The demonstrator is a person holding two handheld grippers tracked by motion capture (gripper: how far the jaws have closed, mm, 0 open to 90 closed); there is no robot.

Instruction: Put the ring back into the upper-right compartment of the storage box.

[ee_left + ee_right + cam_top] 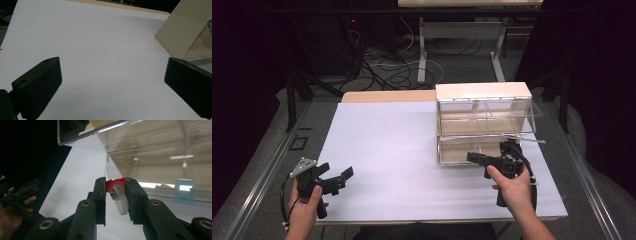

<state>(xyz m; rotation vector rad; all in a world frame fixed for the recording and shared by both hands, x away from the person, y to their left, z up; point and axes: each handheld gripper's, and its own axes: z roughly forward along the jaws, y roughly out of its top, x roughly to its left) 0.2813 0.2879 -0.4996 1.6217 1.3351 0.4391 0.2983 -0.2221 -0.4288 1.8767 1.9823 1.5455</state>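
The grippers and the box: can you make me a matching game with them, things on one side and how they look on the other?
Things:
1. left gripper
2. right gripper
3. small red-capped piece
4. clear box

States:
A. stands at the table's far right, its upper flap tipped open
B. jaws wide apart, with bare white table between them
C. pinched between two black jaws
D. jaws closed around something, close to the box front

Pairs: 1-B, 2-D, 3-C, 4-A
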